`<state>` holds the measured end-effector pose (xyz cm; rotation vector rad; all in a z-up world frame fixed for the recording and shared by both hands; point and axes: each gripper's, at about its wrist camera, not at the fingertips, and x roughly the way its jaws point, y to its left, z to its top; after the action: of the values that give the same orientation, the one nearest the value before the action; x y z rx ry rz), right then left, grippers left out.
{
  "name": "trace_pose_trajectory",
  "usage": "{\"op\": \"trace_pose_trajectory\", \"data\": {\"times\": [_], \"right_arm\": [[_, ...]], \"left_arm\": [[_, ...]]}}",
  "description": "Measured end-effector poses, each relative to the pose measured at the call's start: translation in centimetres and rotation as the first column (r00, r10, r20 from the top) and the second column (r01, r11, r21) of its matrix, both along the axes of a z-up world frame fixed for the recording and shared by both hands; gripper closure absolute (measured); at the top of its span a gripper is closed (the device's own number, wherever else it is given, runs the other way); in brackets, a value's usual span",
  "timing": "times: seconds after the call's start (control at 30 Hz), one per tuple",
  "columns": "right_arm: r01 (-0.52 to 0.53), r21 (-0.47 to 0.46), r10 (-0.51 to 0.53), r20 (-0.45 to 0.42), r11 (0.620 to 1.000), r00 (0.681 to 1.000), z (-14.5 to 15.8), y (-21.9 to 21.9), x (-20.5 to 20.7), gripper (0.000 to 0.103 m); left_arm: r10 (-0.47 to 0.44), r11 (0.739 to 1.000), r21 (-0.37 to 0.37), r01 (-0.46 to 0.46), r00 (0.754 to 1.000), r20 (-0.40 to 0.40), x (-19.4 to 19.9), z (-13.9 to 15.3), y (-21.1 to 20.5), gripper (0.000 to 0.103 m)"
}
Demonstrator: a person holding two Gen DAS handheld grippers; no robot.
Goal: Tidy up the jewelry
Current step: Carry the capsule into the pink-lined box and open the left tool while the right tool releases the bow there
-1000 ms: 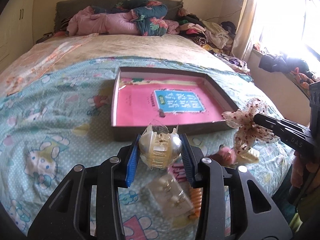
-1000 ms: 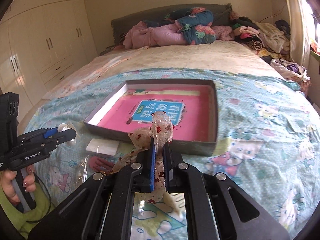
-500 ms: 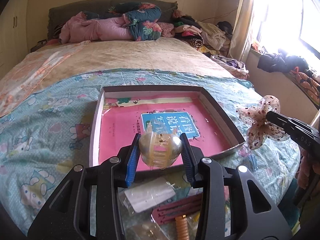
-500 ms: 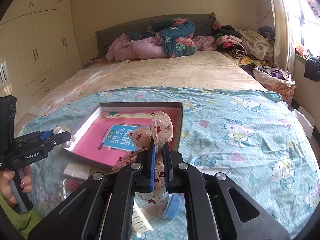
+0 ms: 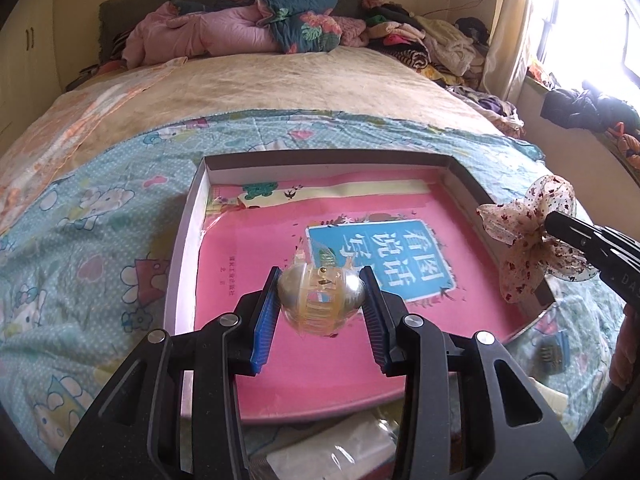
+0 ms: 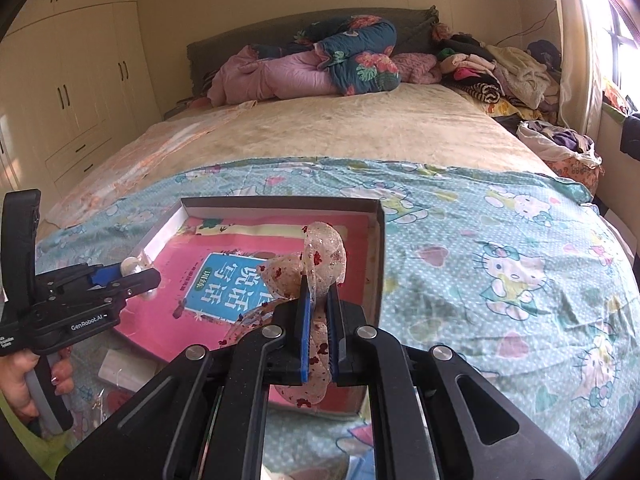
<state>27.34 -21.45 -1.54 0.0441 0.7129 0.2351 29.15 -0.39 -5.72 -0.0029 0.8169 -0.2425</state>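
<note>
Hair clip (image 5: 320, 300) in left claw (image 5: 320, 304), angled down.

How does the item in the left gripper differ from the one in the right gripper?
The yellowish claw clip is hard, rounded plastic; the spotted sheer bow is soft, floppy fabric. The clip holds the left gripper partly apart; the bow lets the right gripper close almost fully. Both are hair accessories held above the pink-lined box.

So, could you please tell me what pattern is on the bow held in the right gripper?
Sheer pale fabric with dark red speckles; the bow shows best in the left wrist view.
</note>
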Motion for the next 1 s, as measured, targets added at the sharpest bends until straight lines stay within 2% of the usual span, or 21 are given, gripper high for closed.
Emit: {"op": "trace_pose_trajectory", "data": {"times": [0.47,0.6,0.73,0.8,0.93,1.0], "right_arm": [[-0.013,-0.004,0.013,-0.069,1.0,0.998,-2.5,1.6,3.1,0.093],[-0.006,-0.022,0.005,-0.078,1.0,0.997,-3.1,1.8,3.0,0.09],[0.004,-0.042,-0.007,-0.069,0.999,0.998,-3.4,1.8,2.6,0.08],[0.012,-0.041,-0.015,-0.066,0.999,0.998,-3.5,1.6,2.3,0.07],[0.029,-0.045,-0.031,-0.039,0.999,0.999,-3.0,1.2,1.3,0.059],[0.038,-0.052,-0.039,-0.021,0.998,0.999,-2.6,1.0,0.6,0.05]], "left_arm": [[0.02,1.0,0.021,-0.019,0.999,-0.026,1.2,-2.0,0.8,0.072],[0.025,0.999,0.026,-0.024,0.999,-0.021,1.0,-2.0,0.8,0.066],[0.033,0.999,0.031,-0.033,0.999,-0.008,0.4,-1.9,0.9,0.057],[0.036,0.999,0.027,-0.036,0.999,0.0,0.0,-1.6,0.9,0.054],[0.043,0.999,0.022,-0.043,0.999,0.019,-0.9,-1.0,1.2,0.046],[0.047,0.999,0.017,-0.048,0.998,0.03,-1.4,-0.6,1.3,0.042]]}}
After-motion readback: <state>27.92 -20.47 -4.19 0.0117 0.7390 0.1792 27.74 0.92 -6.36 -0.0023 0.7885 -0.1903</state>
